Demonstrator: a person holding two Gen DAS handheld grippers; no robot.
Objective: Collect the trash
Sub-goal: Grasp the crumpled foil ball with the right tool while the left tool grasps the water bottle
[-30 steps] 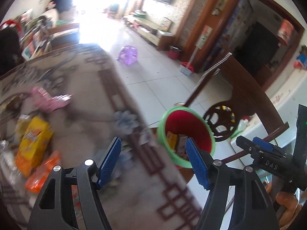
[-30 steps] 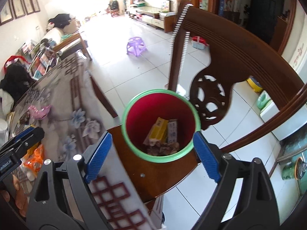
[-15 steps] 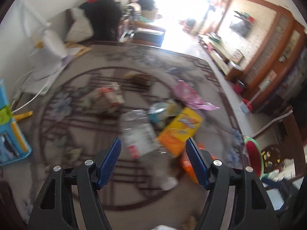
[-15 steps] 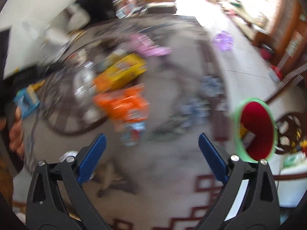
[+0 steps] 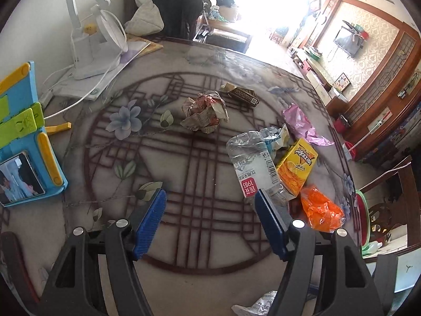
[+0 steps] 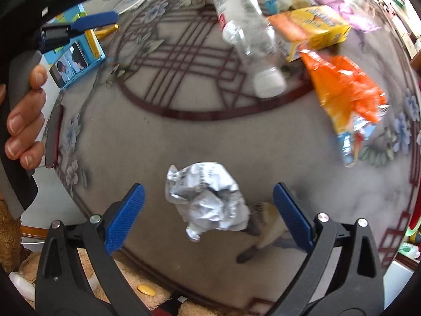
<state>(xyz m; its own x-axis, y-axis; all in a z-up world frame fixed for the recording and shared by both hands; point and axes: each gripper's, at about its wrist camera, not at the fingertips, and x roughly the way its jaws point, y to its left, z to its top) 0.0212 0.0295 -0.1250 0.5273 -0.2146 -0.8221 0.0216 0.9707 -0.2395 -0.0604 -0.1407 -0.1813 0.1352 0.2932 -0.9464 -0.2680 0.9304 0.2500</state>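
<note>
Trash lies on the patterned round table (image 5: 184,158). My left gripper (image 5: 210,221) is open and empty above the table's middle, with a clear plastic bottle (image 5: 254,166) just right of its right finger. Beyond lie a yellow juice carton (image 5: 298,166), an orange wrapper (image 5: 319,212), a crumpled newspaper ball (image 5: 205,112), a pink bag (image 5: 302,125) and a dark packet (image 5: 243,94). My right gripper (image 6: 208,217) is open, its jaws either side of a crumpled silver wrapper (image 6: 208,200) near the table's front edge. The green-rimmed red bin (image 5: 361,218) stands at the far right.
A blue phone stand with a phone (image 5: 23,158) and a white desk lamp (image 5: 89,39) stand at the table's left. A brown peel-like scrap (image 6: 263,226) lies beside the silver wrapper. A wooden chair (image 5: 394,184) stands behind the bin. My left gripper shows at top left in the right wrist view (image 6: 79,26).
Both grippers have swung away from the bin and back over the table. The right one has come down around the silver wrapper; the left one now faces the trash pile.
</note>
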